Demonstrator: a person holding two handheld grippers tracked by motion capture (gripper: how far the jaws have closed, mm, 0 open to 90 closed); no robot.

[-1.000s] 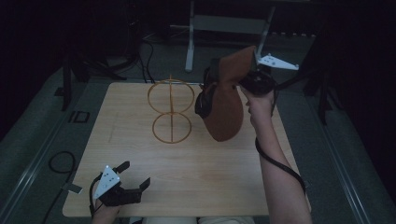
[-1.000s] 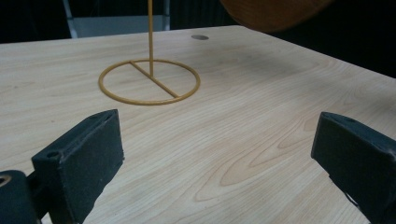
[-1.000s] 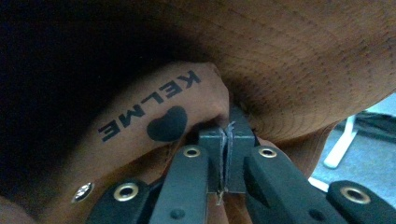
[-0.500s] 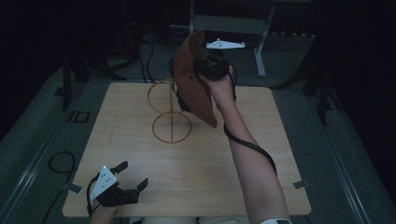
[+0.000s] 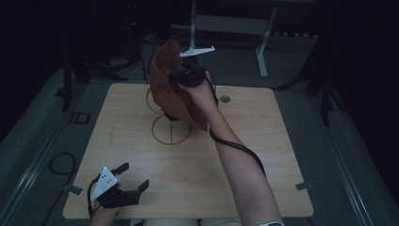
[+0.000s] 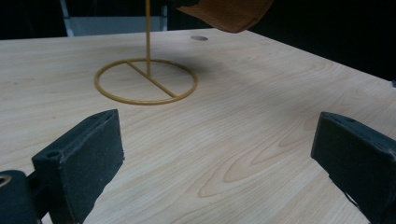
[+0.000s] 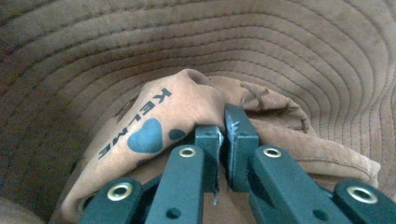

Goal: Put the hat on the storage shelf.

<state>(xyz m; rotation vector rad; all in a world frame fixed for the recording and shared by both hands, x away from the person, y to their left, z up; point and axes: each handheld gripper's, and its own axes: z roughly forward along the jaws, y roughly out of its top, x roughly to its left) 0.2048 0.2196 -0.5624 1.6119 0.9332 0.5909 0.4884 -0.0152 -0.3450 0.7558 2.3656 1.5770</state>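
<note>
The right gripper (image 5: pixel 184 75), upper centre of the high view, has its jaws pinched on a fold of the brown hat (image 5: pixel 164 82), holding it in the air. The wire stand (image 5: pixel 171 128) sits just below, its ring base on the table (image 5: pixel 263 141) and its thin post rising behind the hat. The hat hangs tilted, brim toward the camera, over the post's top, so setting it down likely means lowering it. The left gripper (image 5: pixel 123 188), lower left, rests wide apart and empty, well away from the stand.
</note>
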